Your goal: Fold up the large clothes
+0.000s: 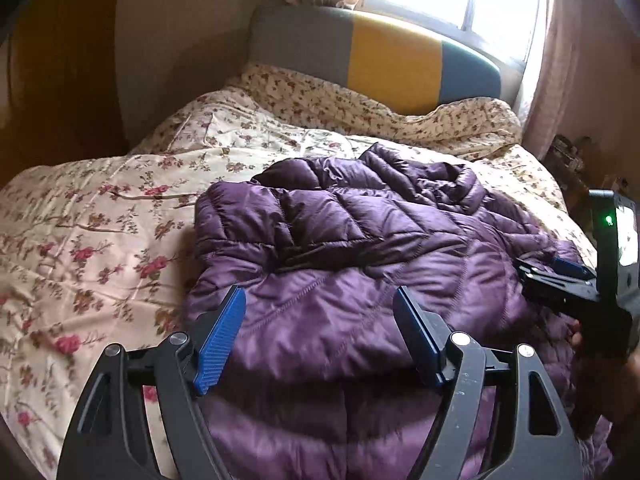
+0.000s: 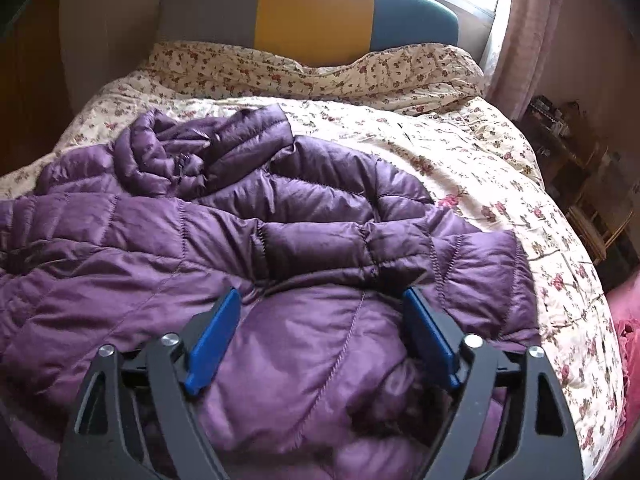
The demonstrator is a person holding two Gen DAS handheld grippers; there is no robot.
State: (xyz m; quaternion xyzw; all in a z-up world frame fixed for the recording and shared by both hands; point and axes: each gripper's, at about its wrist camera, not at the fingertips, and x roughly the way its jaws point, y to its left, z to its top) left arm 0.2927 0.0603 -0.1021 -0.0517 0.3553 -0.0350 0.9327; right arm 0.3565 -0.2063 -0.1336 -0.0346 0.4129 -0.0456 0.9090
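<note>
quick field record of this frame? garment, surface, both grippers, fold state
garment: purple quilted down jacket, crumpled, sleeve lying across the body
surface: bed with floral quilt
left gripper: open, fingers over the jacket's near part
right gripper: open, fingers over the jacket's near part
fold state: no neat fold yet
backdrop: grey-yellow-blue headboard

Jacket (image 1: 360, 240) on bed (image 1: 100, 208)

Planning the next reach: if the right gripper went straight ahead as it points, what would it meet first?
Probably the purple jacket: the open right gripper already hovers over its quilted fabric, though depth is unclear.
</note>
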